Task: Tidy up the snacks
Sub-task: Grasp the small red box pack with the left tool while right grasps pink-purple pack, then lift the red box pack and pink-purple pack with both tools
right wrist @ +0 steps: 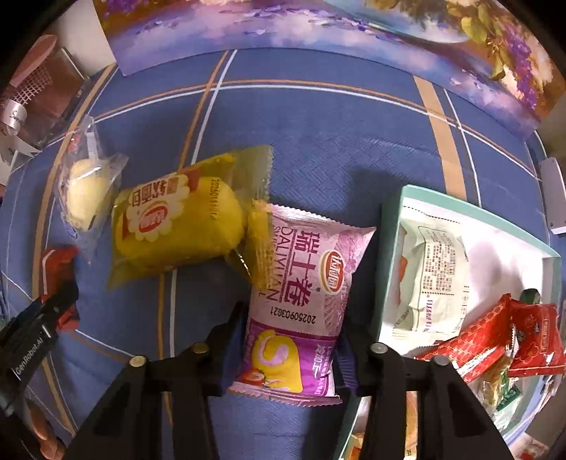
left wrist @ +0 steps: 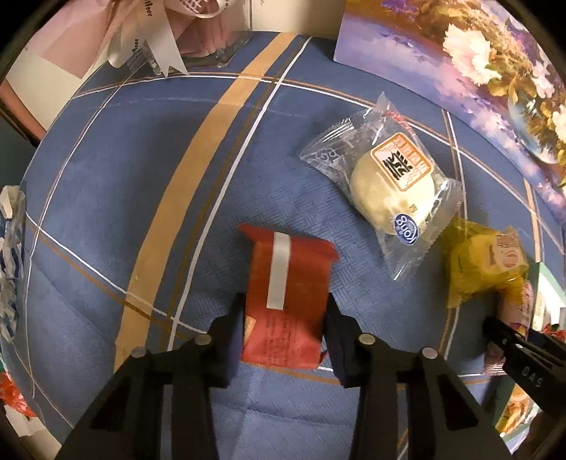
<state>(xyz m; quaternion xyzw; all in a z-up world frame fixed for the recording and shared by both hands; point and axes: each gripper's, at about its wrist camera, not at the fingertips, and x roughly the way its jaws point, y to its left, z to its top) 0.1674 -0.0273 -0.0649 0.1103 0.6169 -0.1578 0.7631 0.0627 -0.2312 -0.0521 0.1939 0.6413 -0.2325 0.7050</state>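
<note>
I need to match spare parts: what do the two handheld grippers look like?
Both are matte black plastic. Left gripper and right gripper each have two angular fingers, dark bluish pads and round silver pins. White lettering marks their sides. No cables or sleeves show.

— What sort of place is shown?

— A home is suggested. A desk is covered by a blue tablecloth (left wrist: 116, 219) crossed with tan and white lines, as is used on a household table.

— What else supports that?

— A flower painting (right wrist: 318, 32) is propped at twelve o'clock in the right wrist view. A gift arrangement of pink wrapping and white ribbon (left wrist: 152, 46) is seen at eleven o'clock in the left wrist view. Individually wrapped snacks are scattered over the cloth, and more are gathered in a mint-edged box (right wrist: 477, 219) at three o'clock. No shop or laboratory fittings are visible.
</note>
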